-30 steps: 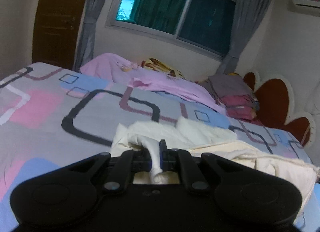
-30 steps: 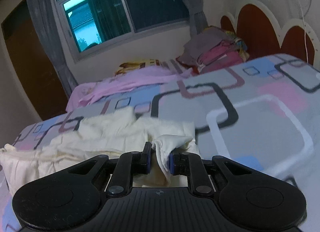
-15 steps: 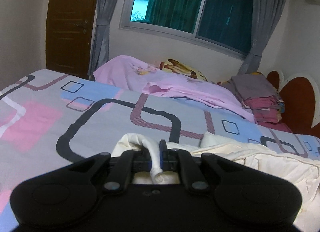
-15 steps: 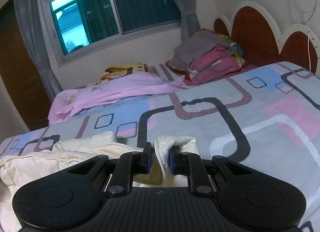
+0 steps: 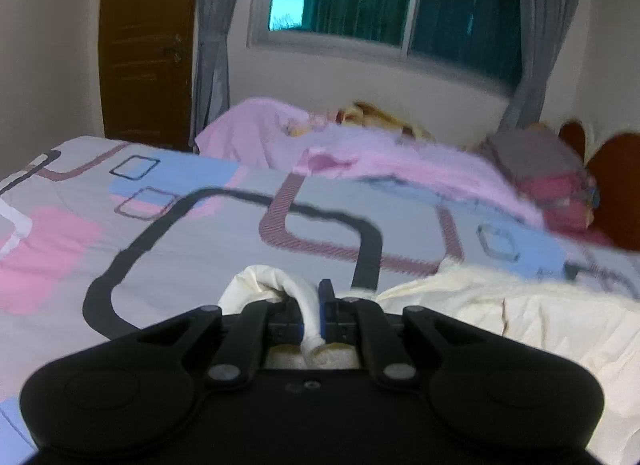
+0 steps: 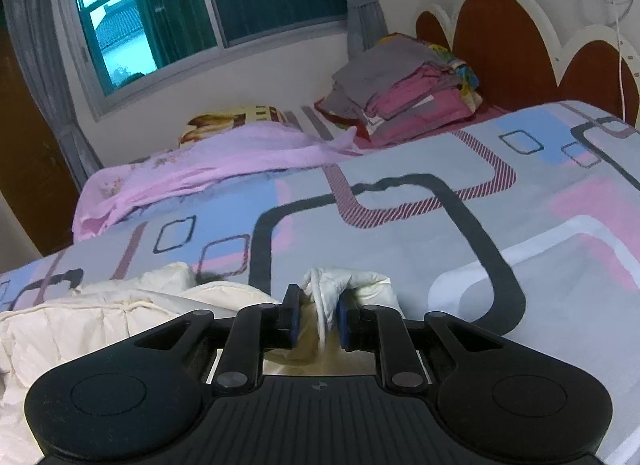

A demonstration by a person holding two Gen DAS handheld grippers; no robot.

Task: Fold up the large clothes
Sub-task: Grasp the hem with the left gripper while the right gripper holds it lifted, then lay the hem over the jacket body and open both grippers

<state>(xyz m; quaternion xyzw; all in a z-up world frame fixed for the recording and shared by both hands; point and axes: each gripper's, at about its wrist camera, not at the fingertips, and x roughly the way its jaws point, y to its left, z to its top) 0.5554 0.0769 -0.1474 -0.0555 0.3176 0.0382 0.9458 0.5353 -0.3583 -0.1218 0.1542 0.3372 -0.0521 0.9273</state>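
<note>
While the cream garment [image 5: 516, 317] lies bunched low on the patterned bed [image 5: 208, 241], each hand has a pinch of one of its corners. In the left wrist view the left gripper [image 5: 310, 311] has a rolled edge of the cloth between its fingers [image 5: 327, 301], and the jaws are opening slightly, though the pads look to be in contact with the roll. In the right wrist view the right gripper [image 6: 316, 317] has a thin fold of the same garment [image 6: 96, 317] between its fingers [image 6: 344, 321]; the fold sits against the right pad, and whether the left pad presses it I cannot tell for sure.

To do this fold well, I judge that both corners should travel level with each other and land flat on the bed, with the cloth taut between them. The corners should be let go only once they rest there, clear of the pink sheet [image 6: 208, 173] and the folded stack [image 6: 404, 101].
</note>
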